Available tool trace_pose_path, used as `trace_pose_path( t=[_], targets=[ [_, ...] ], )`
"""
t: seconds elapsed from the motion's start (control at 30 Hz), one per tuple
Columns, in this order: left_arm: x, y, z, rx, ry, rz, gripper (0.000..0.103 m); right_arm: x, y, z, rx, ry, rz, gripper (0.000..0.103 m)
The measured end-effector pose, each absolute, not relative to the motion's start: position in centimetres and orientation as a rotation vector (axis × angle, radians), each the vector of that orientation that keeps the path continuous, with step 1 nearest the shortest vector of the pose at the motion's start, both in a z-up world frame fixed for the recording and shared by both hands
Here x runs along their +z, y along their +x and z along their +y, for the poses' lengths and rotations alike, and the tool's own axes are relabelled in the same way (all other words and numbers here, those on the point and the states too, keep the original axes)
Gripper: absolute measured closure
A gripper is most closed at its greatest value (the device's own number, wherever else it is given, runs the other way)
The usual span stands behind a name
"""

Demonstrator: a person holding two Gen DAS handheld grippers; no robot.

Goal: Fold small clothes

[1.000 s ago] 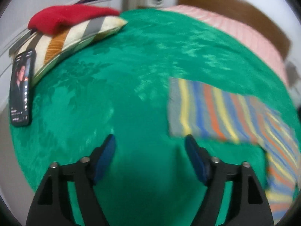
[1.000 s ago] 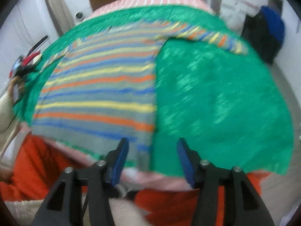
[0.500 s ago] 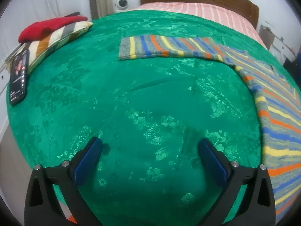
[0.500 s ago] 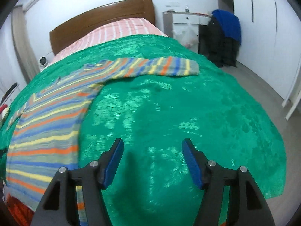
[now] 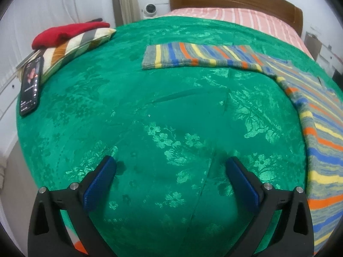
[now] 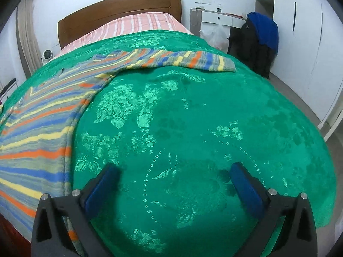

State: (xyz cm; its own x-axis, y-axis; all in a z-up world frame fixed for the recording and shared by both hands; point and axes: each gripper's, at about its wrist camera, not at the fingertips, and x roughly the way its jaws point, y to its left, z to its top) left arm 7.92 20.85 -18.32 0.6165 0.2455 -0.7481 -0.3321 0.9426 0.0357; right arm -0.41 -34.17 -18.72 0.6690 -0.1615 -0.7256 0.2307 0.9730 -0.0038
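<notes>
Lying flat, striped sweater (image 5: 317, 115) right of left gripper (image 5: 170, 167), left of right gripper (image 6: 173, 172); both grippers wide open, empty, right one just opened; bare green bedspread (image 6: 193, 111) between pads.

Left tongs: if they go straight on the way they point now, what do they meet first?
Most likely the bare green bedspread; the open left tongs hold nothing. The striped sweater lies off to the side.

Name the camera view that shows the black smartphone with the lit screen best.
The left wrist view. The black smartphone lies whole and unobstructed at the left edge of the green floral bedspread, beside the striped cushion. The right wrist view shows nothing of it.
</notes>
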Motion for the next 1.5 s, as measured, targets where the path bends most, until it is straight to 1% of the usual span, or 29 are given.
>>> trace_pose_path(
  t=[0.23,0.43,0.57,0.7,0.8,0.9,1.07,1.27,1.5],
  targets=[
    [-18.3,8.3,20.8,0.328,-0.095,0.873,0.0,-19.3,-0.7,-33.7,-0.24,0.055,0.782,0.0],
    [-18.0,8.8,21.1,0.321,-0.106,0.924,0.0,-19.2,-0.5,-33.6,-0.238,0.044,0.808,0.0],
    [-17.1,8.2,21.6,0.266,-0.176,0.97,0.001,-19.2,-0.2,-33.6,-0.236,0.042,0.822,0.0],
    [-15.9,5.9,21.1,0.206,-0.237,0.957,0.001,-18.9,-0.1,-33.8,-0.227,0.048,0.837,0.0],
    [-14.2,3.8,19.5,0.214,-0.179,0.932,0.001,-17.6,-1.0,-33.9,-0.214,0.081,0.829,0.0],
    [-12.1,1.9,17.4,0.207,-0.107,0.881,0.001,-16.2,-3.0,-33.7,-0.215,0.12,0.754,0.0],
    [-9.4,-0.4,13.4,0.188,0.023,0.801,0.001,-15.2,-5.0,-32.4,-0.224,0.063,0.691,0.0],
    [-6.5,-1.6,10.3,0.209,0.177,0.726,0.001,-14.1,-6.2,-32.1,-0.239,0.064,0.656,0.0],
    [-4.6,-3.2,8.9,0.186,0.194,0.694,0.001,-12.8,-7.3,-31.7,-0.233,0.062,0.62,0.0]
  ],
)
